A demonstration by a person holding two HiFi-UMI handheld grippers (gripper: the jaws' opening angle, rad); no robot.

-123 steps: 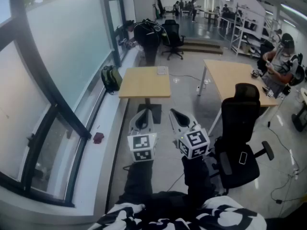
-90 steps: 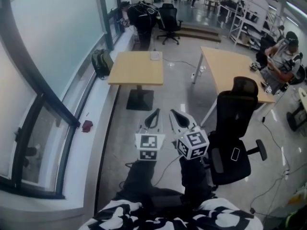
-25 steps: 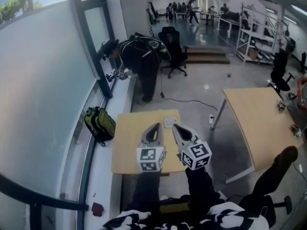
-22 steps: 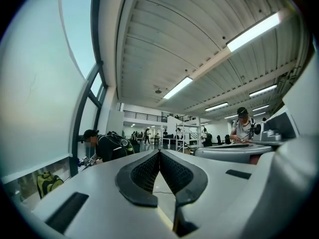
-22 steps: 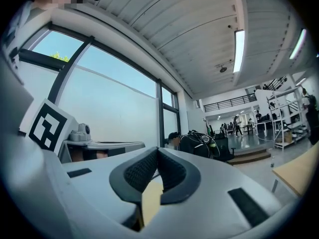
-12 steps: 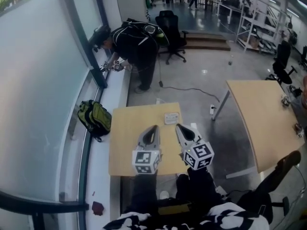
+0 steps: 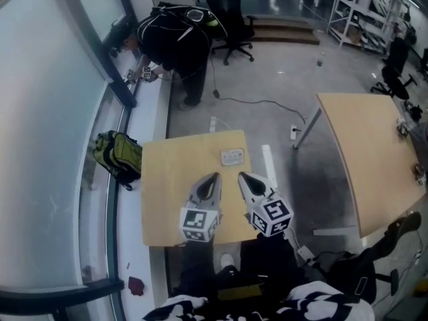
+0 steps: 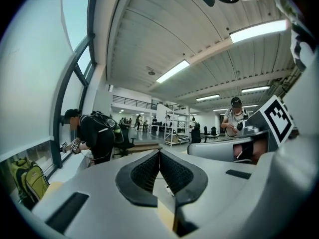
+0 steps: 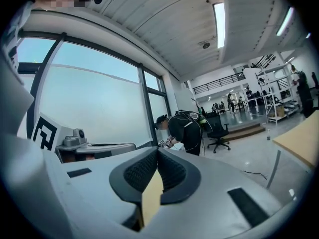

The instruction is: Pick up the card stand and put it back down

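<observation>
The card stand (image 7: pixel 232 156), a small pale flat-looking piece, sits near the far edge of a light wooden table (image 7: pixel 167 179) in the head view. My left gripper (image 7: pixel 214 177) and right gripper (image 7: pixel 242 176) hover side by side over the table's near half, a little short of the stand. Both are shut and hold nothing. The left gripper view shows its dark ribbed pads (image 8: pixel 148 170) pressed together, and the right gripper view shows the same (image 9: pixel 143 171). Neither gripper view shows the stand.
A person in black (image 7: pixel 172 37) bends over the window sill (image 7: pixel 137 132) beyond the table. A green backpack (image 7: pixel 119 156) lies to the table's left. A second wooden table (image 7: pixel 371 152) stands right, an office chair (image 7: pixel 231 9) far back, and cables (image 7: pixel 257 102) on the floor.
The head view has swung down and closer, so the table and card stand sit nearer the grippers. Both grippers stay shut and side by side.
</observation>
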